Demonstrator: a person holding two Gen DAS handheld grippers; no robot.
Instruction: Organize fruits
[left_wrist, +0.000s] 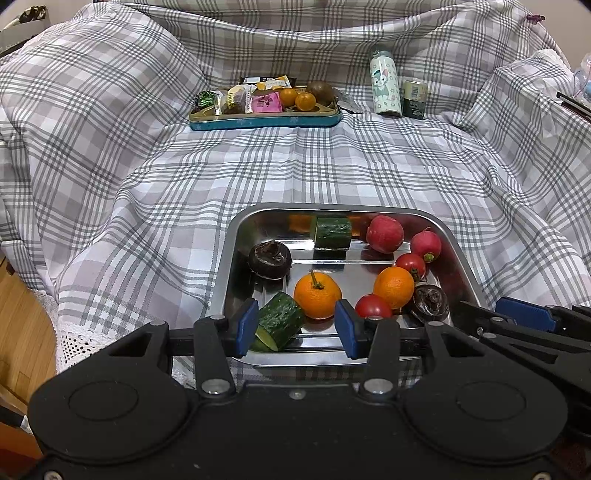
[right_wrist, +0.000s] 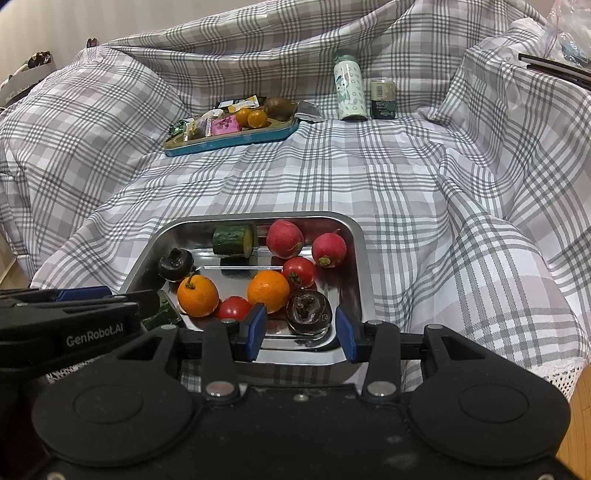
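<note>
Two black grippers with blue pads hover at the near edge of a steel tray (left_wrist: 236, 236) on a plaid-covered table (left_wrist: 332, 166). Left gripper (left_wrist: 295, 328) holds its jaws apart, empty, framing a stemmed orange (left_wrist: 317, 298), with a cucumber chunk (left_wrist: 279, 319) just beside its left pad. Right gripper (right_wrist: 300, 334) is also spread wide and empty, a dark, wrinkled round fruit (right_wrist: 309, 311) sitting between its pads without visible contact.

Crowded in the tray are a second orange (right_wrist: 268, 290), two tomatoes (right_wrist: 299, 271) (right_wrist: 235, 308), two radishes (right_wrist: 285, 238) (right_wrist: 328, 249), a second cucumber piece (right_wrist: 232, 240) at the far wall and another dark fruit (right_wrist: 176, 262) at the left wall. The second orange touches the nearer tomato and the dark fruit by the right gripper.

Well beyond, near the raised folds of cloth, a blue tray (left_wrist: 264, 122) carries wrapped snacks (left_wrist: 266, 102), two small oranges (left_wrist: 297, 99) and a kiwi (left_wrist: 320, 92). To its right stand a patterned bottle (left_wrist: 385, 83) and a small can (left_wrist: 414, 99), upright and side by side. Open plaid cloth separates the two trays.
</note>
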